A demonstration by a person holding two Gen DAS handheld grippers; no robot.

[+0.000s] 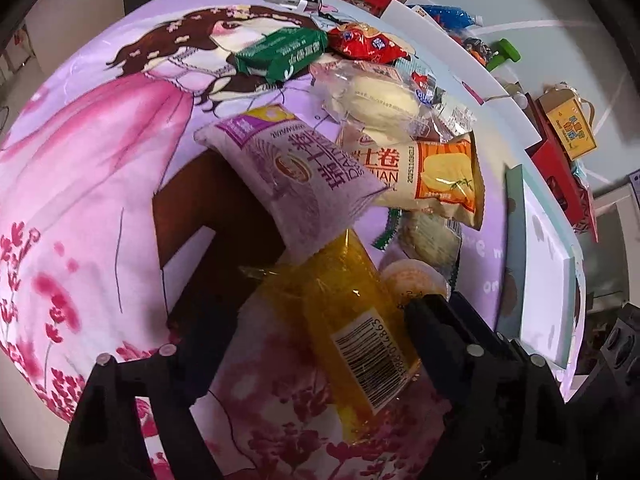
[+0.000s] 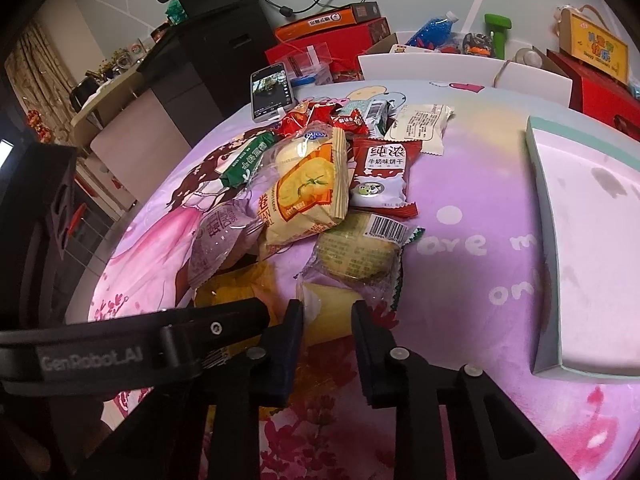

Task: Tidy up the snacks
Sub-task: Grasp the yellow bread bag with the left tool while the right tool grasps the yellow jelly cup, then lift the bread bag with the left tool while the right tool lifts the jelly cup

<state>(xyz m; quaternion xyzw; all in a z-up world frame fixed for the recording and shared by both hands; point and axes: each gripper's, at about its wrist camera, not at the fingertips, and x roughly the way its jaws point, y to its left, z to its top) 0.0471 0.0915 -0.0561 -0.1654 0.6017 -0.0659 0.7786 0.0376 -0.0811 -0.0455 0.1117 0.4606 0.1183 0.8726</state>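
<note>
A pile of snack packets lies on a pink and purple printed cloth. My left gripper is open around a yellow packet with a barcode; its right finger touches the packet's edge. Above it lie a purple packet, an orange packet, a white bun, a green packet and a red packet. My right gripper has its jaws on both sides of a pale yellow cup snack, touching it. The left gripper's arm crosses the right wrist view.
A pale green open box lies on the cloth at the right. A phone lies behind the pile. Red and orange boxes, a blue bottle and a white tray edge stand at the back.
</note>
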